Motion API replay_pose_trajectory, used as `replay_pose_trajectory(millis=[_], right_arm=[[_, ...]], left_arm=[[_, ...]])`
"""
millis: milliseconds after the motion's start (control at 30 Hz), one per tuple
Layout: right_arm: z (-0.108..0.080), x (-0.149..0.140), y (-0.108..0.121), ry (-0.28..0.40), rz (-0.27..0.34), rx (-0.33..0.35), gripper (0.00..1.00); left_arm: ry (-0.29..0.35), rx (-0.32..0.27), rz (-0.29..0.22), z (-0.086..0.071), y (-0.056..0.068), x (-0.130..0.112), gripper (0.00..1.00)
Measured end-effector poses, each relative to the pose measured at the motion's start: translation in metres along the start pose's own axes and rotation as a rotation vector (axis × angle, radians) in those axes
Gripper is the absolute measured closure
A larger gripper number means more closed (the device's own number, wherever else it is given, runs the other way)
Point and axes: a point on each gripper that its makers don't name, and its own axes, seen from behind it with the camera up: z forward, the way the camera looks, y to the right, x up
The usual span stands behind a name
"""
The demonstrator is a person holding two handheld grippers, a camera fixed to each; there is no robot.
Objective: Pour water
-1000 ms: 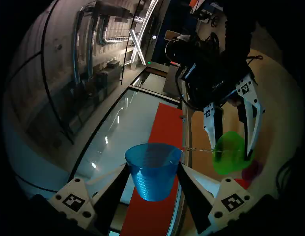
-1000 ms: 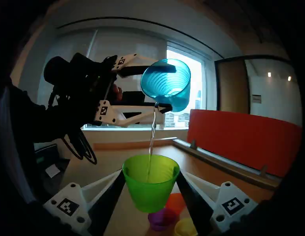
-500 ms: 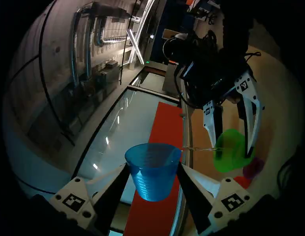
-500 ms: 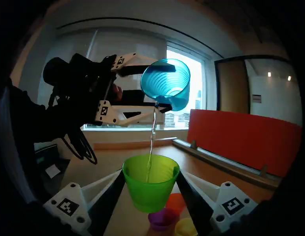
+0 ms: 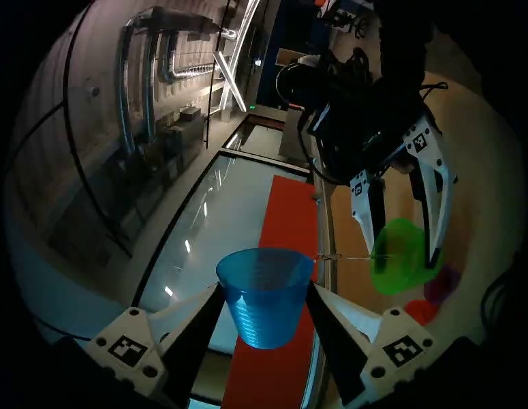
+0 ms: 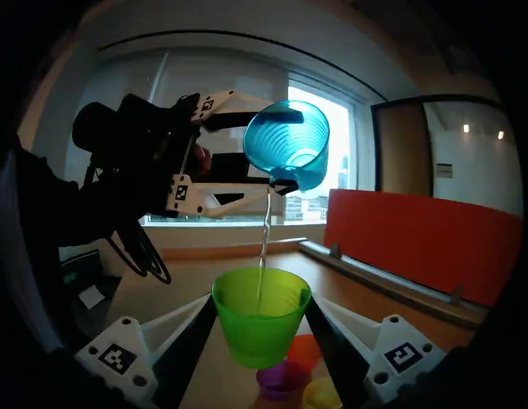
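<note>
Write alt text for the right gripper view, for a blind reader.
A tilted blue cup, held in the left tool, pours a thin stream of water into a green cup gripped by the right tool. A purple cup and an orange cup sit below.

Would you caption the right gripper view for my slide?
Left gripper pours water from blue cup into green cup held by right gripper.

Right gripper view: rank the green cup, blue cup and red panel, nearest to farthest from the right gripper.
1. green cup, held between the fingers.
2. blue cup, above, tilted, pouring.
3. red panel, far right, in the background.
</note>
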Motion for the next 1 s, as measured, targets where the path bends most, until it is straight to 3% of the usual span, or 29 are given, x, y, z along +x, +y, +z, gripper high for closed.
replay_pose_trajectory(millis=[1000], right_arm=[[-0.0006,-0.0004,0.0002,0.003,0.005,-0.005,0.1]], left_arm=[[-0.009,-0.002,0.083,0.0063,0.0012,0.0023,0.17]])
